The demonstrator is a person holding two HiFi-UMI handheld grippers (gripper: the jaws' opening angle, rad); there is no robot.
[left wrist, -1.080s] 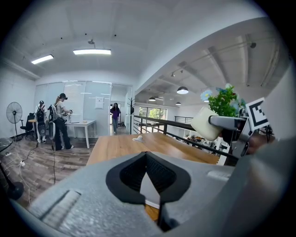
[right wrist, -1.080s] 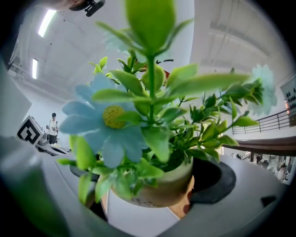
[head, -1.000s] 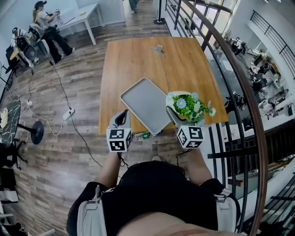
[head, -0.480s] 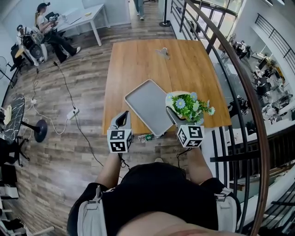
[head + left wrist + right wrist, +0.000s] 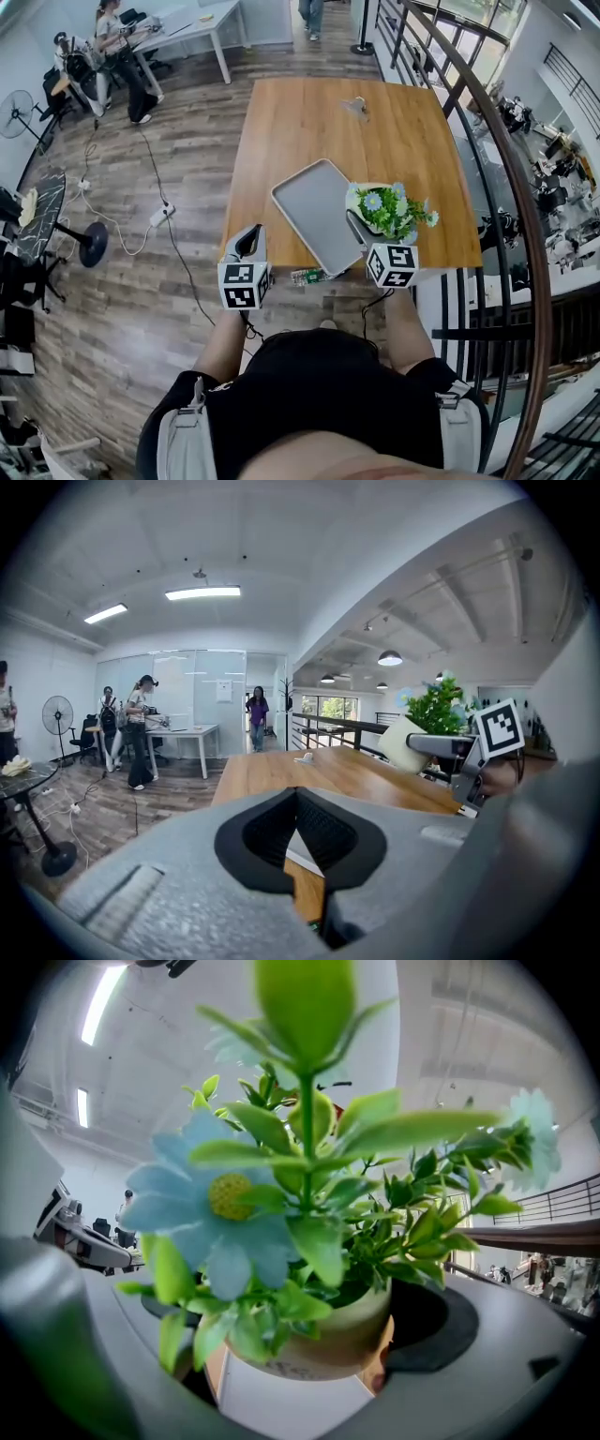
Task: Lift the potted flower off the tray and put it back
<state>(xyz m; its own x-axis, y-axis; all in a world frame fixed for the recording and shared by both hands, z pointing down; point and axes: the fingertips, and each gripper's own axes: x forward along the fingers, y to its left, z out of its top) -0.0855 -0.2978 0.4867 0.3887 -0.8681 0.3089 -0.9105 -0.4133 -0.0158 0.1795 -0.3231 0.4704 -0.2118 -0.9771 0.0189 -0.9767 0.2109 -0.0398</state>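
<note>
The potted flower (image 5: 389, 212) hangs clamped by its pot in the right gripper (image 5: 362, 225), lifted beside the tray (image 5: 314, 211) on that gripper's left, so lowering it back there looks next; the left gripper (image 5: 247, 244) sits closed, empty.

- Brightly, evenly lit from ceiling strips (image 5: 202, 592) high ahead of the left gripper (image 5: 298, 829); barely shadowed.
- Bowed at edges, black-cornered in both gripper views.
- Out of focus close against the right gripper (image 5: 305, 1340), at the potted flower (image 5: 211, 1208).
</note>
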